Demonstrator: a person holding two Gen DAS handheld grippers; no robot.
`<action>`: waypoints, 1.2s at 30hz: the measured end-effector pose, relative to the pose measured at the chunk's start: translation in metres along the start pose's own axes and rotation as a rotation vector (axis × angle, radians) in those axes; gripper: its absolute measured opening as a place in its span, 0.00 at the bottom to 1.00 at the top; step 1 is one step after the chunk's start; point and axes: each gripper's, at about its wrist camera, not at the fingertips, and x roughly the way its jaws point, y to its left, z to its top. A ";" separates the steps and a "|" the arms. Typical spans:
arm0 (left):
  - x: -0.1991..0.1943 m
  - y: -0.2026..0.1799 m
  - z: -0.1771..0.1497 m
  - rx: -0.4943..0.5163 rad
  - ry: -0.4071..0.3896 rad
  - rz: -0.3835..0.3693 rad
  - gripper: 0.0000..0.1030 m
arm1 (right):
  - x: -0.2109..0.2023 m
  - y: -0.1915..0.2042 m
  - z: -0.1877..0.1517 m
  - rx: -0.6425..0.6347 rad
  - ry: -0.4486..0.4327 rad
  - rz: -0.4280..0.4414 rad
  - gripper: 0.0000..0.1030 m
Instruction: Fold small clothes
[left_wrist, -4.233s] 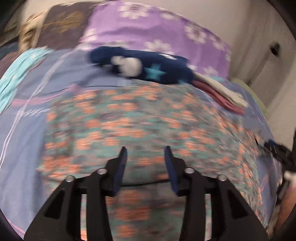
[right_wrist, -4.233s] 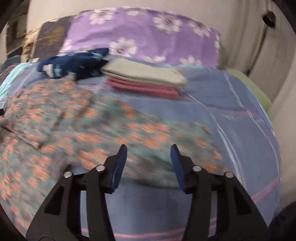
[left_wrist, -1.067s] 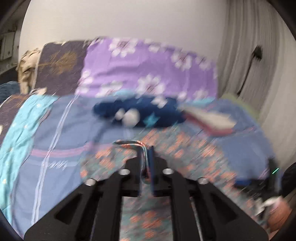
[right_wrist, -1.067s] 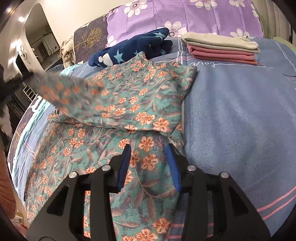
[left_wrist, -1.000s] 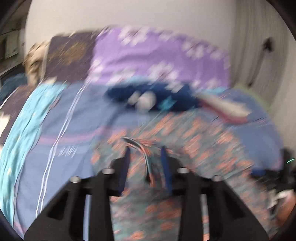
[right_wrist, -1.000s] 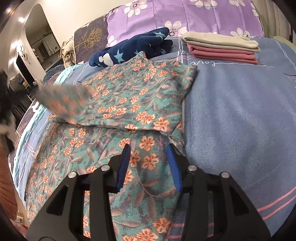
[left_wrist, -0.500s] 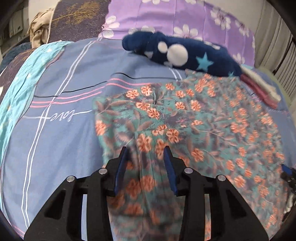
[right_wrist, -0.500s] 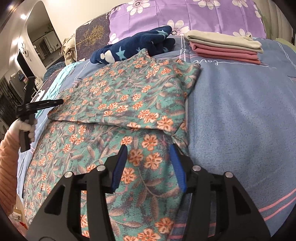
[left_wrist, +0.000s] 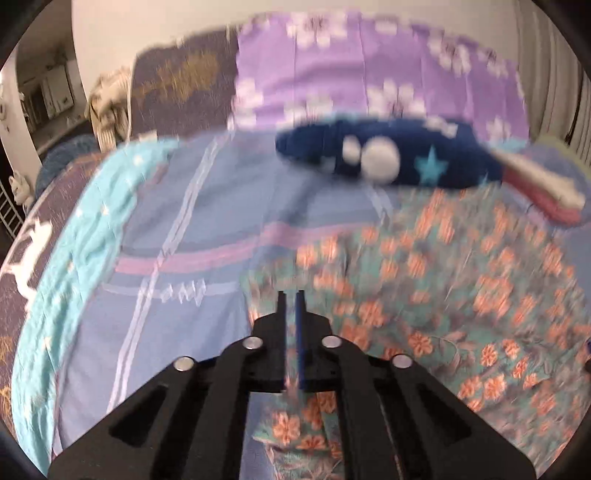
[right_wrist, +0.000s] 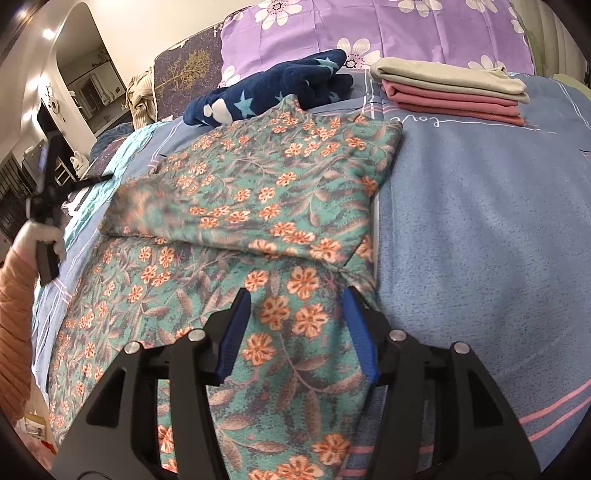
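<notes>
Your left gripper (left_wrist: 290, 295) closing to a narrow slit over the floral garment's (right_wrist: 258, 192) left edge – grip too blurred to tell, your right gripper (right_wrist: 295, 295) opening, jaws half apart over the garment's near right part, garment spread on the blue bedspread (right_wrist: 480, 229), far end folded over.

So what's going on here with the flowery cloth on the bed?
A person is folding a floral garment spread on a blue bedsheet, with a two-fingered tool in each hand. One end is already folded over the rest. The left gripper is closing at the cloth's left edge, some fabric between its fingers. The right gripper is opening above the near right edge. Folded clothes sit stacked behind.
</notes>
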 end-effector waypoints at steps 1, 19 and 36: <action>0.001 0.000 -0.004 -0.015 0.002 0.006 0.13 | -0.002 0.001 0.000 -0.003 -0.002 -0.001 0.51; 0.016 -0.079 -0.050 0.126 0.017 -0.167 0.42 | 0.034 -0.073 0.123 0.175 0.005 -0.023 0.46; 0.015 -0.078 -0.052 0.125 0.005 -0.161 0.43 | 0.018 -0.061 0.109 0.141 -0.081 -0.028 0.02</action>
